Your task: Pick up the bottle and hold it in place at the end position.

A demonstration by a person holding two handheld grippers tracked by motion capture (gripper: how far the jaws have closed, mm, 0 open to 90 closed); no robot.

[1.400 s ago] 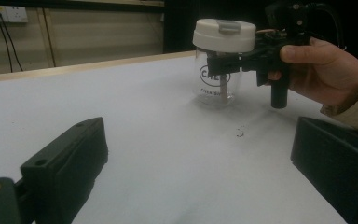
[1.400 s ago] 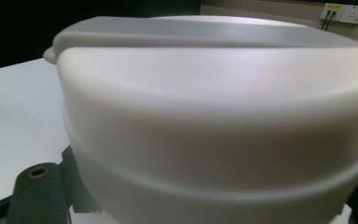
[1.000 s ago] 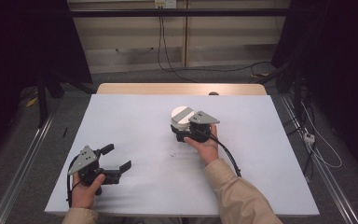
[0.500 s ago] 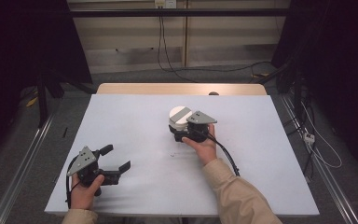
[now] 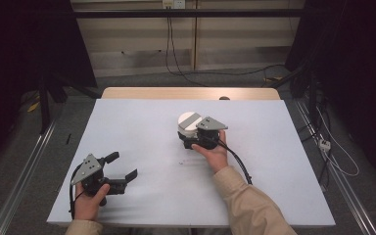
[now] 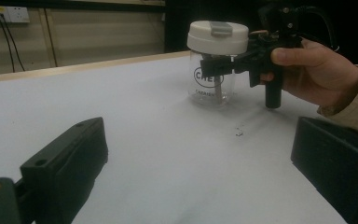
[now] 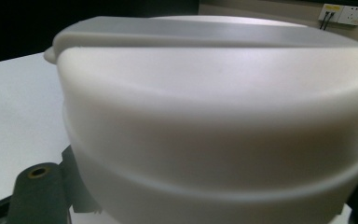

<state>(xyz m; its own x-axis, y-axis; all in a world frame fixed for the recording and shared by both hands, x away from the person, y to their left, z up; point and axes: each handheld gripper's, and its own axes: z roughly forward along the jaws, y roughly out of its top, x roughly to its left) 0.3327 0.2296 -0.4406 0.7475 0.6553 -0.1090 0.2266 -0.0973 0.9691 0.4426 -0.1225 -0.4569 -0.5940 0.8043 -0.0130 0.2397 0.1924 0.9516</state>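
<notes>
A clear glass jar with a white lid stands upright right of the table's middle. My right gripper is shut on the jar, its jaws clasping the glass just under the lid, with a hand behind it. In the right gripper view the lid looms very close, with one black finger at the lower left. My left gripper rests near the front left of the table, open with nothing between its jaws. In its own view the left gripper points toward the jar.
The white table top has a wooden far edge. A small speck lies on the surface in front of the jar. Metal rails and cables run along the floor on both sides.
</notes>
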